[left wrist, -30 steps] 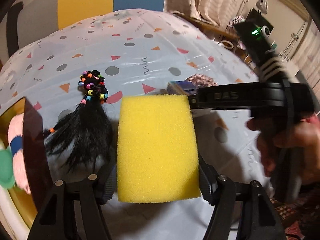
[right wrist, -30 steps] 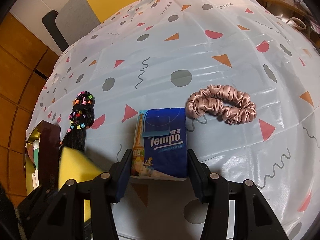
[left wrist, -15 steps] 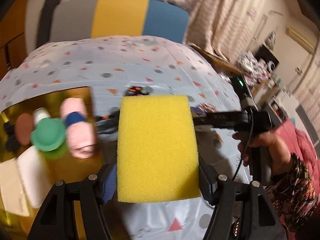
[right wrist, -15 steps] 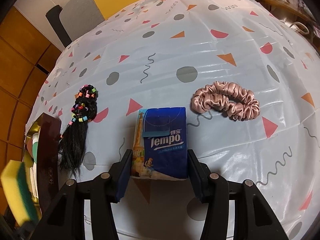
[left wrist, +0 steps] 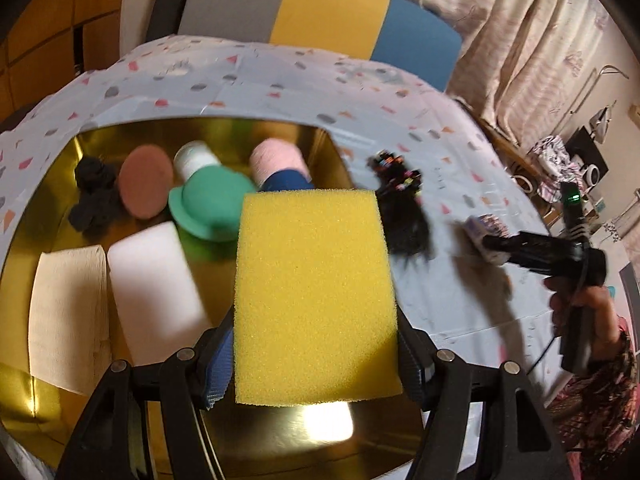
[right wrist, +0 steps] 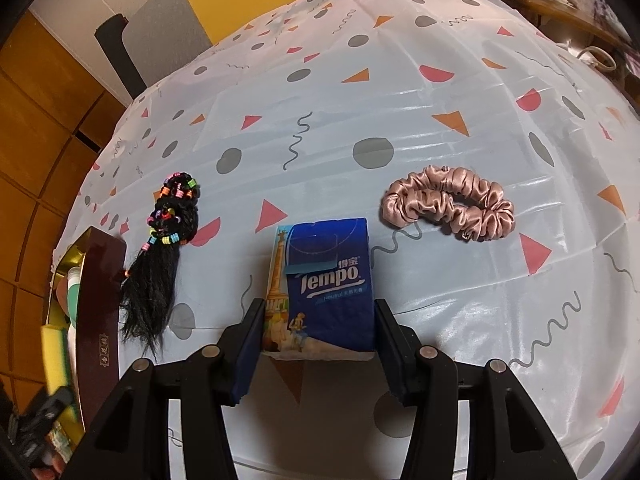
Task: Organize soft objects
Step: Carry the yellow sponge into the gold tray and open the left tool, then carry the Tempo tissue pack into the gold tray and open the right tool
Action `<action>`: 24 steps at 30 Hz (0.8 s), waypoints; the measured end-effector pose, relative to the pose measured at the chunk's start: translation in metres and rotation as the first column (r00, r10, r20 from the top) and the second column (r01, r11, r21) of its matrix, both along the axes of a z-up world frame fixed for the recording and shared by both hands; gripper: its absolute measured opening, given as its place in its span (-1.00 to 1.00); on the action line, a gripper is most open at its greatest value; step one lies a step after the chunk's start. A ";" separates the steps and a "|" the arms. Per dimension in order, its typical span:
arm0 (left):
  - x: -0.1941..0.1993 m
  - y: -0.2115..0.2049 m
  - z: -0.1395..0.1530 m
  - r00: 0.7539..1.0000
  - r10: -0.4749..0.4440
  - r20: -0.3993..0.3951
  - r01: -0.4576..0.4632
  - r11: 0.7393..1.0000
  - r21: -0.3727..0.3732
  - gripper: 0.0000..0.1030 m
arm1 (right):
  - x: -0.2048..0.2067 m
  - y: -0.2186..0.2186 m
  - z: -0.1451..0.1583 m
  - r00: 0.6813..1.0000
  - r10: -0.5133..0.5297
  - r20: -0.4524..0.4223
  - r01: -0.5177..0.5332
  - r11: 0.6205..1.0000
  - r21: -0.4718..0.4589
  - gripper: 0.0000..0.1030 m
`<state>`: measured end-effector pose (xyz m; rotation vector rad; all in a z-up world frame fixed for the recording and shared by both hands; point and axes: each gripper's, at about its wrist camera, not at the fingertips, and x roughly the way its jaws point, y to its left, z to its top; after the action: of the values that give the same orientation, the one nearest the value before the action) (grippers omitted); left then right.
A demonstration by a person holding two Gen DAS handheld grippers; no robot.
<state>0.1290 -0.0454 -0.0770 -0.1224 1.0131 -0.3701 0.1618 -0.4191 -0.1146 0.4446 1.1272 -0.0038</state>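
My left gripper is shut on a yellow sponge, held above the gold-lined box. Inside the box lie a green felt hat, a pink yarn cone, a white block, a cream cloth, a brown round pad and a black fabric piece. My right gripper is shut on a blue Tempo tissue pack resting on the patterned tablecloth. A black beaded hairpiece lies left of it, a pink satin scrunchie to the right.
The box's dark wall stands at the table's left edge, with the sponge showing beyond it. A striped chair back is behind the table. A person's hand holds the right gripper's handle; curtains and clutter lie far right.
My left gripper carried the yellow sponge leftwards from over the tablecloth near the hairpiece to above the open box. The right gripper and tissue pack stayed put.
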 end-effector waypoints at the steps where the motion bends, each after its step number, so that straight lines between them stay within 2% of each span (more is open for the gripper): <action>1: 0.002 0.001 -0.004 1.000 0.006 -0.010 -0.006 1.000 0.012 0.34 | 0.000 -0.001 0.001 1.000 -0.001 0.003 0.001 1.000 0.003 0.03; 7: 0.006 0.002 -0.016 0.998 0.035 -0.045 -0.033 0.998 0.050 0.37 | -0.002 -0.001 0.003 1.000 0.004 0.012 -0.004 1.000 0.008 0.03; 9: 0.004 0.001 -0.016 0.998 0.042 -0.043 -0.039 0.997 0.067 0.45 | -0.002 0.001 0.003 1.000 0.006 0.012 -0.006 1.000 0.008 0.03; 11: 0.000 0.001 -0.014 0.999 0.041 -0.033 -0.038 0.996 0.078 0.55 | -0.002 0.001 0.003 1.000 0.006 0.012 -0.006 1.000 0.010 0.03; 16: -0.013 0.011 0.000 0.998 0.060 0.037 -0.063 0.994 0.092 0.56 | -0.003 0.004 0.004 1.000 0.011 0.018 -0.011 1.000 0.016 0.03; 18: -0.018 0.017 0.005 0.995 0.071 0.065 -0.076 0.994 0.081 0.56 | -0.004 0.005 0.005 1.000 0.015 0.026 -0.015 1.000 0.012 0.03; 22: -0.032 0.032 0.015 0.992 0.068 0.110 -0.070 0.997 0.013 0.55 | -0.006 0.009 0.012 0.998 0.024 0.066 -0.025 1.000 0.013 0.03; 24: -0.038 0.035 0.017 0.990 0.057 0.127 -0.060 0.998 0.013 0.53 | -0.006 0.013 0.015 0.996 0.033 0.089 -0.033 0.999 0.007 0.03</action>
<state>0.0910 -0.0103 -0.0602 -0.1119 0.8854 -0.3120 0.1556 -0.4058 -0.0994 0.4295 1.0473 0.0491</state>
